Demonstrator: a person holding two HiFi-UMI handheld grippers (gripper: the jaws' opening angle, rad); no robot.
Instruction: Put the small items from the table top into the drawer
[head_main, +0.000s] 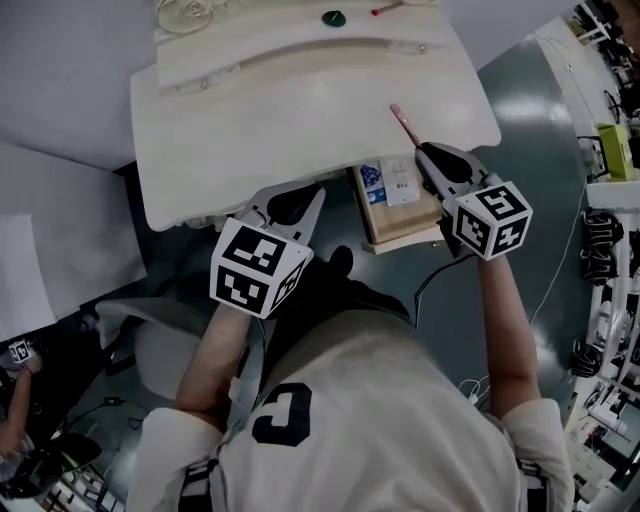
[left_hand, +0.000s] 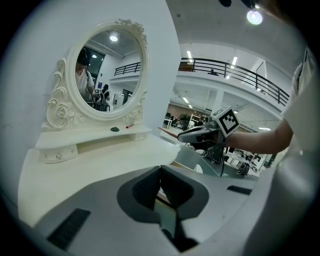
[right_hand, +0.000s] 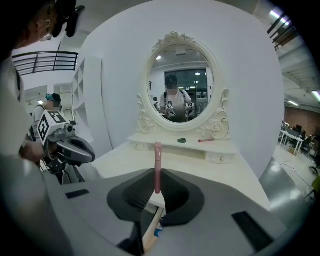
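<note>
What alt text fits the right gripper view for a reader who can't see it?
The right gripper is shut on a slim pink stick pointing toward a white dressing table with an oval mirror. A small green item and a red stick lie on its shelf.

The only mark that can be read is a large dark letter, apparently a C, printed on the person's pale shirt at the near edge of the head view. In the open drawer, right of centre, a blue packet and a white card carry print too small to read.
</note>
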